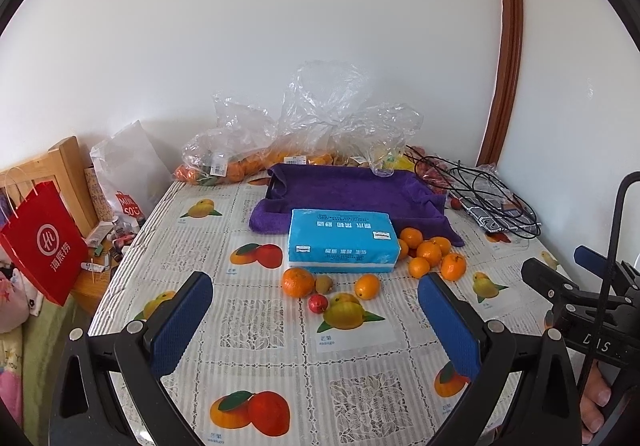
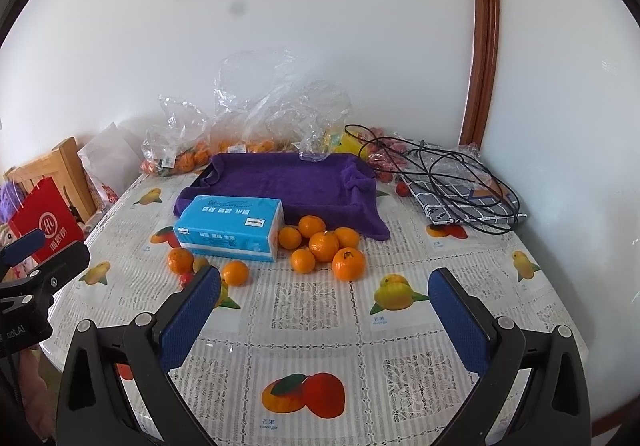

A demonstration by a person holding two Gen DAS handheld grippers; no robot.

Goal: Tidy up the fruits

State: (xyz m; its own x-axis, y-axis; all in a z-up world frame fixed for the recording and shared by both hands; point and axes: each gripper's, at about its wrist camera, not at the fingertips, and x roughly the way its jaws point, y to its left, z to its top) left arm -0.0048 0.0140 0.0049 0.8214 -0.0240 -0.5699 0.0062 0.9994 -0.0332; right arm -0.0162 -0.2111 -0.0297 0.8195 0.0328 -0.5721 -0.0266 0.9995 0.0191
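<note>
Left hand-held gripper (image 1: 316,306) is spread wide with nothing between its blue pads (image 1: 182,322), just hovering over the worktop (image 1: 256,374). Same deal with the right hand-held gripper (image 2: 324,298): fingers far apart, nothing in them, held above the fruit-print tablecloth.

Right past the left one's tips there's a little scatter of loose fruit: a big orange (image 1: 298,282), a small brownish-green kiwi (image 1: 324,284) touching it, a small red fruit (image 1: 318,303) just in front, and another orange (image 1: 367,286) a bit to the right. Behind those sits a blue tissue pack (image 1: 342,246), lying flat. To the right of the pack is a tight cluster of mandarins (image 2: 324,246), about six, bunched together and touching each other.

Behind the pack is a tray draped in a purple towel (image 2: 288,181), with no fruit in it from what I can see. Further back along the wall are crumpled clear plastic bags (image 1: 320,117) with more oranges inside. A tangle of black cable (image 2: 444,165) lies on a checked cloth at the back right. Off the left edge of the worktop, a red paper bag (image 1: 44,242) hangs by a wooden chair.
</note>
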